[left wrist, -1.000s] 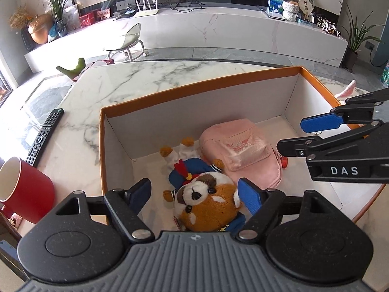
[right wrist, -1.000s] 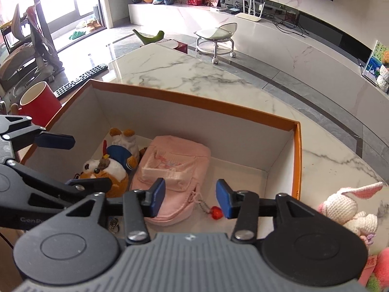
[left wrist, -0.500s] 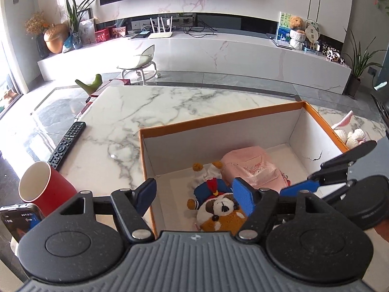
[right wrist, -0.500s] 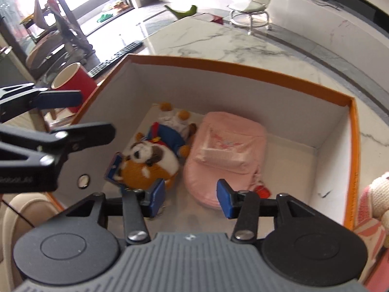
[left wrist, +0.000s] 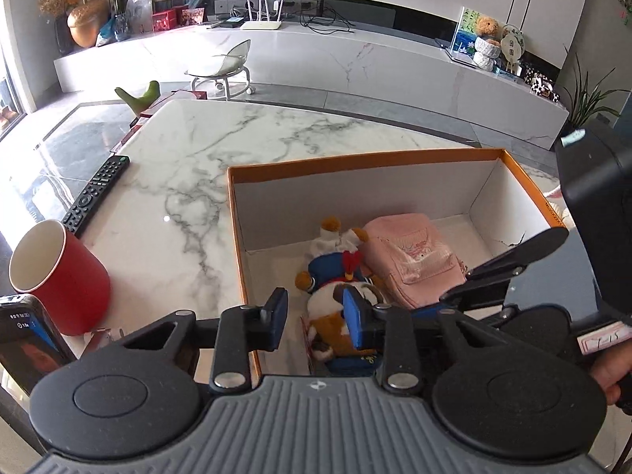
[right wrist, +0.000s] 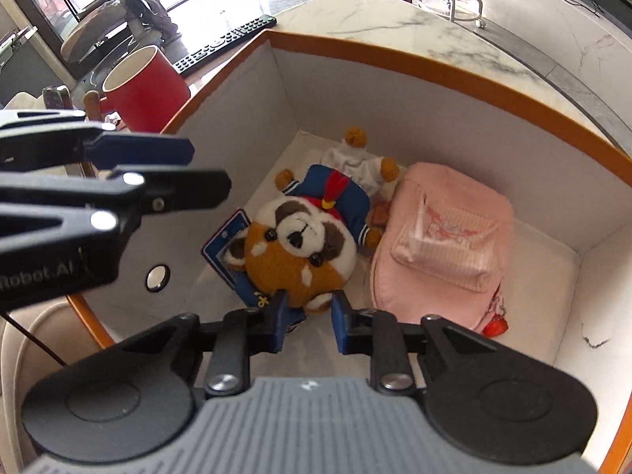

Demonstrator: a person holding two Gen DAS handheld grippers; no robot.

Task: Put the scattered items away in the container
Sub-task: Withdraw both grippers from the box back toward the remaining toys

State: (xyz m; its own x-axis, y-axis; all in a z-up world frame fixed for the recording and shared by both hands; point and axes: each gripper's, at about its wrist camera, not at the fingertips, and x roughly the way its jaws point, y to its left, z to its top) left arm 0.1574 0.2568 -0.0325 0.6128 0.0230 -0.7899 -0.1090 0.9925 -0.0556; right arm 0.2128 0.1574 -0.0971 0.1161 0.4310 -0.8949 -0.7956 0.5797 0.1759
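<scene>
An orange-rimmed white box (left wrist: 355, 158) (right wrist: 434, 75) stands on the marble table. Inside lie a brown-and-white plush dog in a blue sailor suit (left wrist: 331, 276) (right wrist: 300, 245) and, to its right, a pink pouch (left wrist: 410, 252) (right wrist: 442, 245). My left gripper (left wrist: 315, 322) hovers over the box's near left corner, open with a narrow gap and nothing in it. My right gripper (right wrist: 308, 322) hangs just above the plush's head, also narrowly open and empty. Its fingers (left wrist: 513, 260) reach in from the right in the left wrist view.
A red mug (left wrist: 59, 276) (right wrist: 146, 83), a black remote (left wrist: 98, 193) and a phone (left wrist: 27, 335) sit left of the box. Just a sliver of a white-and-pink plush (left wrist: 557, 201) shows beyond the right wall. A blue card (right wrist: 225, 245) lies under the dog.
Both grippers' jaws have narrowed a lot. The left gripper has drawn back and left toward the box's near corner. The right gripper has swung over the plush dog.
</scene>
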